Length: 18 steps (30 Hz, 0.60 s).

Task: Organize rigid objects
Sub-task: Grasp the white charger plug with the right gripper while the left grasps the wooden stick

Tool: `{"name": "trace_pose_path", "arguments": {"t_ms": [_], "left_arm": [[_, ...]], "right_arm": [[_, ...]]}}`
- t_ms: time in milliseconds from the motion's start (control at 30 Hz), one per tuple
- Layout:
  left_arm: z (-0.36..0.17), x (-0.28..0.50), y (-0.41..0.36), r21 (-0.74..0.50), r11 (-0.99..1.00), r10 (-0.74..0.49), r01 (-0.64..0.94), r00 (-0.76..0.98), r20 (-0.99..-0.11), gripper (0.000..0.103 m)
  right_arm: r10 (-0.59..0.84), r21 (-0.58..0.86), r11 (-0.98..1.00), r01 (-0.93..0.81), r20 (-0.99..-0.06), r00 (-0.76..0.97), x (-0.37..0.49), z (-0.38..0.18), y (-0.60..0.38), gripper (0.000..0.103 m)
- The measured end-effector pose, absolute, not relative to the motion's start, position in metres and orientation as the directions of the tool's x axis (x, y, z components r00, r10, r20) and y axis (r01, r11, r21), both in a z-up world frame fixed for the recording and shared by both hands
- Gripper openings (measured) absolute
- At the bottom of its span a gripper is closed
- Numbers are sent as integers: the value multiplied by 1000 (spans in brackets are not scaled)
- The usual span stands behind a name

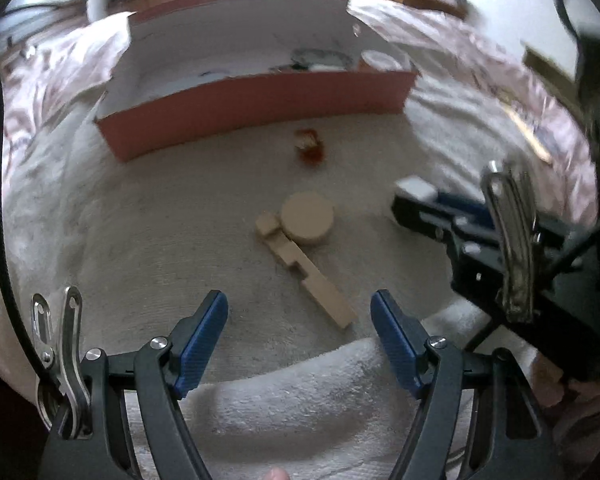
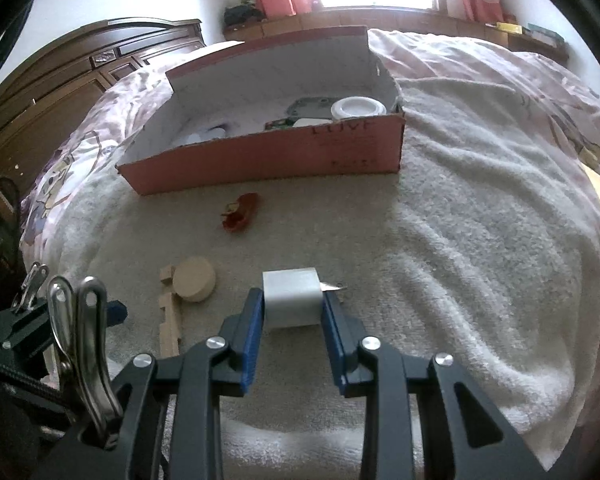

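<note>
Right wrist view shows the largest thing first: at twelve o'clock the red cardboard box (image 2: pixel 268 152) stands open on the pale towel (image 2: pixel 480 240), and in it you have a white round lid or tub (image 2: pixel 358 109) at its right end, a grey-green flat piece (image 2: pixel 308 105) just behind that, and some white items toward the left that are too blurred to name. Next in size, the wooden pieces (image 1: pixel 304 232) lie at about eleven o'clock from your right gripper (image 2: pixel 292 300): a round disc touching a long notched bar, stiff and light by the look of them, best taken across the bar's narrow sides. A small red toy (image 2: pixel 242 212) lies between them and the box, well apart from both. Your right gripper is clamped on the white block (image 2: pixel 290 296), pads on its two flat sides, with a thin point sticking out at three o'clock. Judging by its clean edges it is rigid and light, probably smooth plastic, so keep the squeeze square or it may slip. Your left gripper (image 1: pixel 300 340) hangs wide apart and empty above the near end of the wooden bar.
</note>
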<state>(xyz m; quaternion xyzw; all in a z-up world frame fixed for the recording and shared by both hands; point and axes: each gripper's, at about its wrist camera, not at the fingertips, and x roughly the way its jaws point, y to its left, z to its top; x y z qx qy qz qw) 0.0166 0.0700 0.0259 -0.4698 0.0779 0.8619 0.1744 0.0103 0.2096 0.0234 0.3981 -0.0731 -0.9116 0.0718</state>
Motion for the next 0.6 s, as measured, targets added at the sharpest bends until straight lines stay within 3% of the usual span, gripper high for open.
{"name": "trace_pose_path", "arguments": {"t_ms": [200,600], "left_arm": [[22,9,56,47,-956,113,-291,-509,-854,76],[29,-20,7,170,-981,-81,-91,-603,-793,76]], "right_arm": [[-207,206,-975,82,-712,-671,12,22,210,30],[-240,205,-970,131,-708,-664,16,18,200,31]]}}
